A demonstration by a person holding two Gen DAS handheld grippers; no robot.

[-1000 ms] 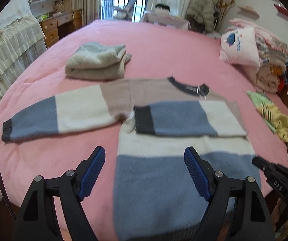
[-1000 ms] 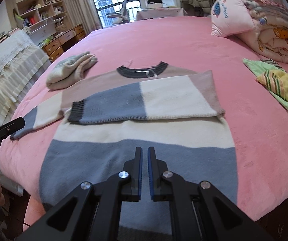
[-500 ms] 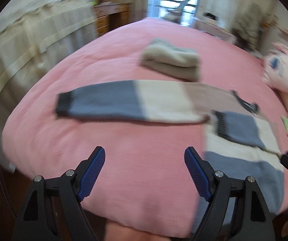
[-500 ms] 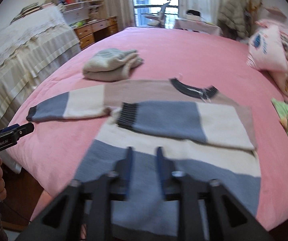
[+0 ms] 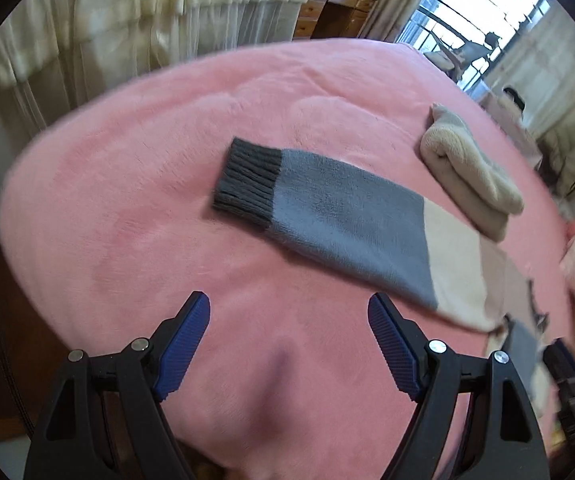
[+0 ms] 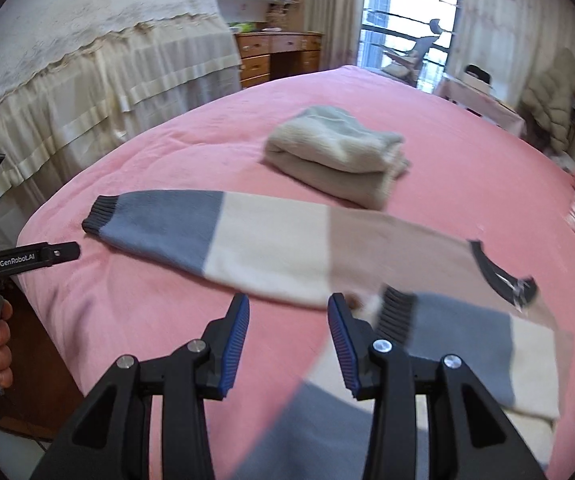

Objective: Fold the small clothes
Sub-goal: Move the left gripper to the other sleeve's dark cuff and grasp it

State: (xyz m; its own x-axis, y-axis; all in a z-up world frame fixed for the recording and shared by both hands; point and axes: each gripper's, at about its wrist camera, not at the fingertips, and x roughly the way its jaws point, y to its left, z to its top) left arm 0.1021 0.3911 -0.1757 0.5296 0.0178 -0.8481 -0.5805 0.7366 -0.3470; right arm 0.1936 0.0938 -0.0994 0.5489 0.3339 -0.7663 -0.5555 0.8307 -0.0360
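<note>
On the pink bed (image 6: 427, 92) I see the striped sweater (image 6: 287, 248) lying flat, 1 sleeve stretched toward the edge, while my left gripper (image 5: 289, 336) hangs spread wide and my right gripper (image 6: 287, 334) sits partly parted, both empty.
</note>
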